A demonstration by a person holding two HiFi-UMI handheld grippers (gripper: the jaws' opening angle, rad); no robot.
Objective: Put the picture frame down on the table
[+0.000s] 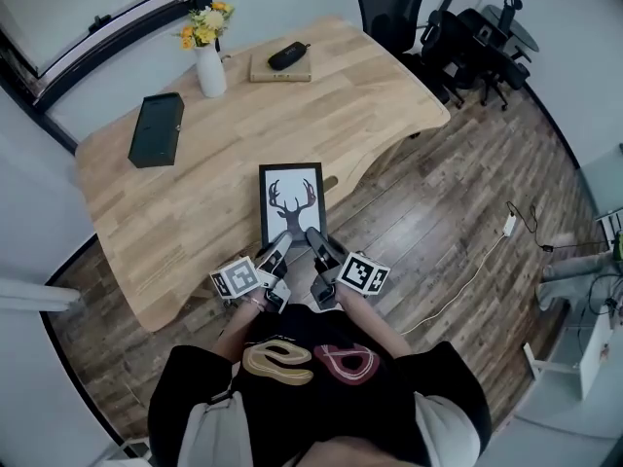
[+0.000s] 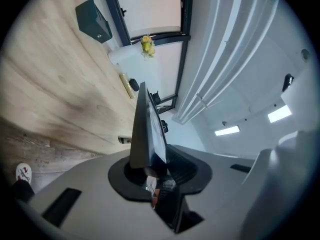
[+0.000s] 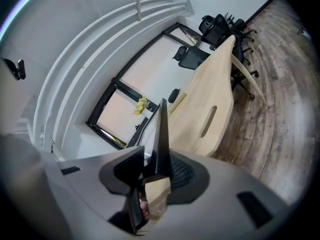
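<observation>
A black picture frame (image 1: 292,200) with a deer print faces up over the near edge of the wooden table (image 1: 185,212). Whether it touches the tabletop I cannot tell. My left gripper (image 1: 276,253) is shut on its near left corner, and my right gripper (image 1: 317,244) is shut on its near right corner. In the left gripper view the frame (image 2: 145,129) shows edge-on between that gripper's jaws (image 2: 150,166). In the right gripper view its thin edge (image 3: 162,134) rises from the gripper's jaws (image 3: 156,173).
On the table's far side stand a white vase of yellow flowers (image 1: 209,61), a dark green box (image 1: 156,129) and a book with a black object on it (image 1: 281,64). Office chairs (image 1: 391,8) stand beyond. A white cable (image 1: 477,266) lies on the wooden floor at the right.
</observation>
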